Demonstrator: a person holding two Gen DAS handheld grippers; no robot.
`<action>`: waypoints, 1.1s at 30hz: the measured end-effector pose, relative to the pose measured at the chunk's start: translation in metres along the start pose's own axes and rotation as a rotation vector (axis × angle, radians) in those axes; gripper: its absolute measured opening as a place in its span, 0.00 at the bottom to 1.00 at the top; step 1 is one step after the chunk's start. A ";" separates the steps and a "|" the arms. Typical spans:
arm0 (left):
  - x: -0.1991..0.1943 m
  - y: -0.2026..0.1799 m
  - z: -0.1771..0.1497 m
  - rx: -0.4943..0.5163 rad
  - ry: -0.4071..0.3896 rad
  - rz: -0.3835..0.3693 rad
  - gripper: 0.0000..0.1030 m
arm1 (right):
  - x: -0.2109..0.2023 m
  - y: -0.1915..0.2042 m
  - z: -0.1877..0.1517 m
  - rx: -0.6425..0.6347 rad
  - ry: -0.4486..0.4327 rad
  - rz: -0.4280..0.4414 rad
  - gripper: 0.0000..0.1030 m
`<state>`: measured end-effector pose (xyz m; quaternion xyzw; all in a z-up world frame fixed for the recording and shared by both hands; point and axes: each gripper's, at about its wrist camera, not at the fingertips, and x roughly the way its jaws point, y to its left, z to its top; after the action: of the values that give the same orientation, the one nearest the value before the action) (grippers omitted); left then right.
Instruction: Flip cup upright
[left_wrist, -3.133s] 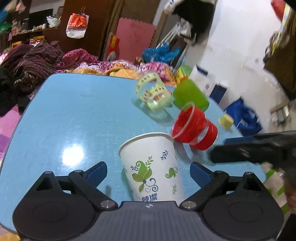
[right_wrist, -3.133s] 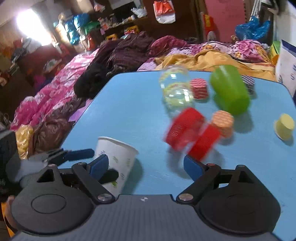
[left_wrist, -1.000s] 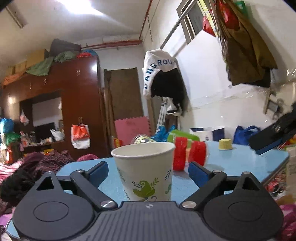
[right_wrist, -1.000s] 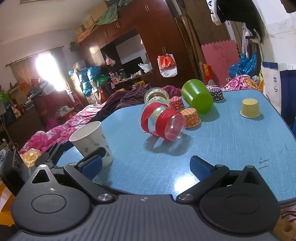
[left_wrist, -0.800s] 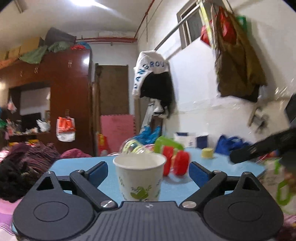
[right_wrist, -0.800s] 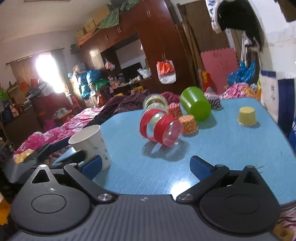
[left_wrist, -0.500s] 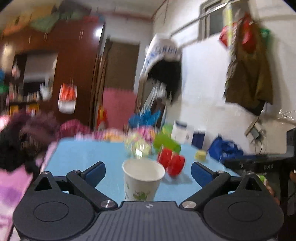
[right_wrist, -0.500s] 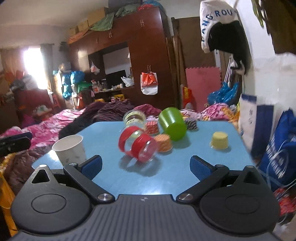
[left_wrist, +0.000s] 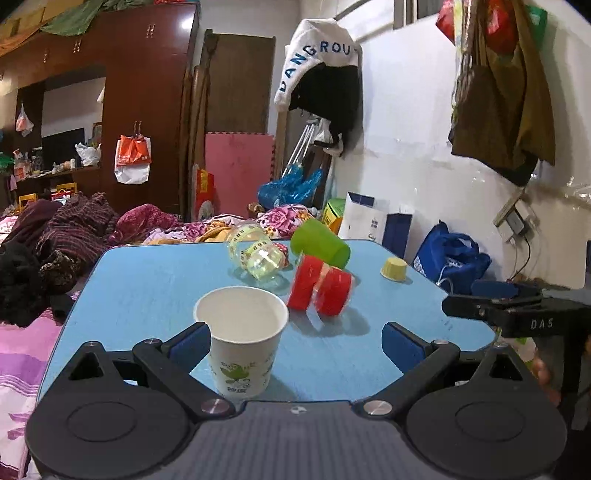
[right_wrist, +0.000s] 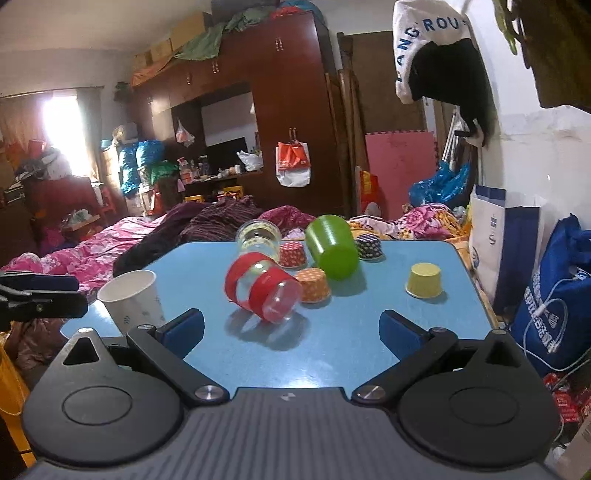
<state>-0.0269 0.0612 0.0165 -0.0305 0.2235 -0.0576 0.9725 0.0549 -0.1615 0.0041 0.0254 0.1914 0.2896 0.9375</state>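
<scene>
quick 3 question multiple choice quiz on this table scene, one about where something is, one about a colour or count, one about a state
1. Where does the paper cup stand on the blue table?
A. at the near edge
B. at the far edge
C. in the middle

2. What colour is the big plastic cup lying on its side?
A. yellow
B. green
C. purple

3. How is the left gripper?
A. shut on the paper cup
B. shut on nothing
C. open, holding nothing

Answers:
1 A: in the left wrist view it sits right before the gripper, near the table's close edge.
2 B: its body is bright green in both views.
3 C: the blue pads are wide apart, and the cup stands upright beside the left pad.
</scene>
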 end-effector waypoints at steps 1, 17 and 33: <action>0.000 -0.002 0.000 0.004 0.002 -0.002 0.97 | -0.001 0.001 0.000 -0.004 -0.001 -0.006 0.99; -0.002 -0.013 -0.003 0.030 -0.004 0.070 0.97 | -0.007 0.011 -0.002 -0.059 -0.014 -0.017 0.99; -0.001 -0.019 -0.007 0.044 -0.007 0.088 0.97 | -0.008 0.013 -0.005 -0.055 -0.013 -0.013 0.99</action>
<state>-0.0328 0.0421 0.0119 0.0007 0.2199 -0.0194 0.9753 0.0403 -0.1555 0.0039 0.0003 0.1775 0.2884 0.9409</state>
